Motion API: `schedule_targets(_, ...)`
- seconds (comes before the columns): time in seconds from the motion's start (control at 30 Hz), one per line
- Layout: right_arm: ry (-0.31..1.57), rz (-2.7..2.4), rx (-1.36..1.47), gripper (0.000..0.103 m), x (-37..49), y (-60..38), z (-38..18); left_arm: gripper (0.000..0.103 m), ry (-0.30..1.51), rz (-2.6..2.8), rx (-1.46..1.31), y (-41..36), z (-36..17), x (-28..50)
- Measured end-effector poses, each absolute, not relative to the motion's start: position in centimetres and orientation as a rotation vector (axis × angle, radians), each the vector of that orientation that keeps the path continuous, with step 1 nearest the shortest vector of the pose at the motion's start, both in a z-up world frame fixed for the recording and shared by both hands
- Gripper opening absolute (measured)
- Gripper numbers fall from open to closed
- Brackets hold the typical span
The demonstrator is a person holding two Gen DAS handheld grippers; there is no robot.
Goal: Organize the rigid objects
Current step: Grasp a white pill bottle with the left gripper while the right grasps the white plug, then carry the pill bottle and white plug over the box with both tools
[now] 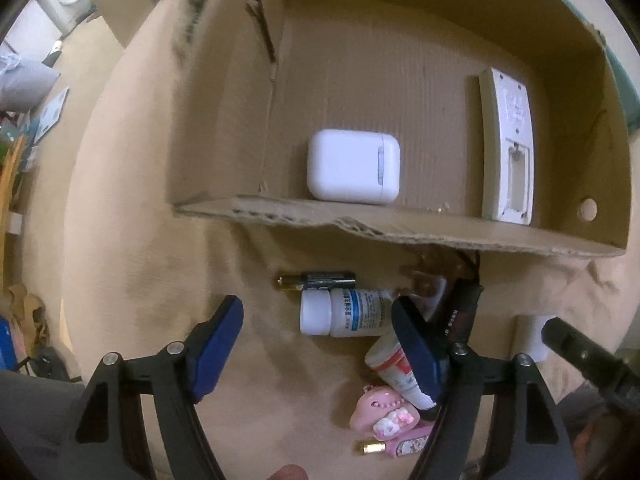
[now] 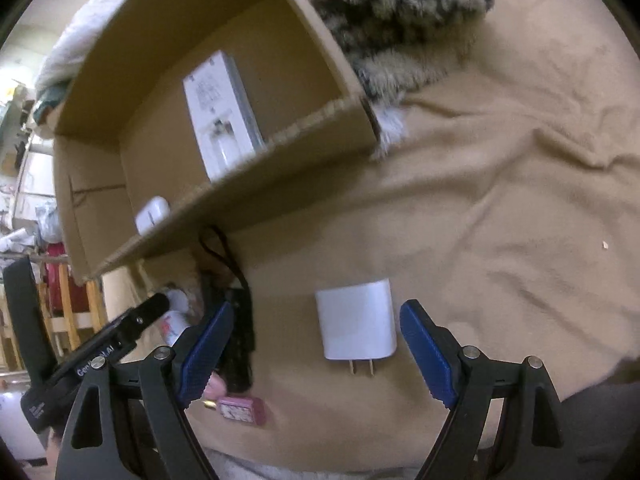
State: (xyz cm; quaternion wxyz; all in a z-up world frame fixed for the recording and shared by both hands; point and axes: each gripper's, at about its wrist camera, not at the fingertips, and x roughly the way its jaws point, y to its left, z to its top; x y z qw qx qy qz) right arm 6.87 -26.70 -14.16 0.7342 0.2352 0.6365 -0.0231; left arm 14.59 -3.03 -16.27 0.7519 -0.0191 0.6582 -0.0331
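We see a cardboard box (image 1: 400,236) standing on a beige blanket (image 1: 140,240). Inside the box a white earbud case (image 1: 353,166) lies near the front wall, and a white remote control (image 1: 510,144) lies face down along the right side, well apart from the case.

In front of the box, on the blanket, several small things lie close together: a battery (image 1: 316,280), just behind a white pill bottle (image 1: 344,312) lying on its side, then a small tube (image 1: 394,364), a pink charm (image 1: 384,416) and a black flat object (image 1: 460,312) which we cannot identify.

Our left hand-held gripper (image 1: 320,344) is spread wide and holds nothing; its right finger (image 1: 416,348) is over the tube, and the pill bottle is between the two fingers.

Our right hand-held gripper (image 2: 316,344) is also spread wide and empty. A white charger plug (image 2: 357,322) lies flat on the blanket between its fingers, its prongs pointing toward the camera, and touches neither finger. A furry patterned fabric (image 2: 400,12) lies beside the box.
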Motion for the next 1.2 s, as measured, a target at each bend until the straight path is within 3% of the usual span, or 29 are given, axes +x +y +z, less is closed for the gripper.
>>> schedule_targets(0.03, 1.414, -0.047, 0.494, 0.09, 7.0, -26.2, -14.5, 0.074, 1.436, -0.076, -0.037, -3.2, -16.4, 14.7)
schedule_targets(0.1, 1.444, -0.036, 0.44, 0.09, 7.2, -25.1, -15.2, 0.062, 1.44, -0.072, -0.025, -3.5, -16.8, 14.8)
schedule_targets(0.13, 1.452, -0.04, 0.406, 0.09, 7.2, -24.7, -15.4, 0.049, 1.449, -0.073, -0.029, -3.6, -17.2, 15.0)
schedule_targets(0.17, 1.456, -0.045, 0.367, 0.09, 7.4, -24.2, -15.6, 0.043, 1.464, -0.073, -0.033, -3.6, -17.6, 15.2)
schedule_targets(0.2, 1.457, -0.051, 0.336, 0.082, 7.5, -24.0, -15.8, 0.043, 1.475, -0.074, -0.035, -3.5, -18.0, 15.3)
schedule_targets(0.23, 1.458, -0.06, 0.294, 0.053, 7.6, -23.7, -15.9, 0.043, 1.472, -0.077, -0.042, -3.4, -18.0, 15.3)
schedule_targets(0.27, 1.458, -0.063, 0.25, 0.043, 7.7, -23.4, -16.0, 0.043, 1.467, -0.076, -0.056, -3.3, -17.8, 15.4)
schedule_targets(0.93, 1.376, -0.003, 0.236, 0.043, 7.1, -22.7, -13.9, 0.043, 1.396, 0.034, -0.01, -0.1, -16.9, 14.4)
schedule_targets(1.2, 1.222, 0.1, 0.23, 0.043, 5.8, -20.8, -9.2, 0.043, 1.363, 0.048, 0.0, 1.6, -15.2, 11.5)
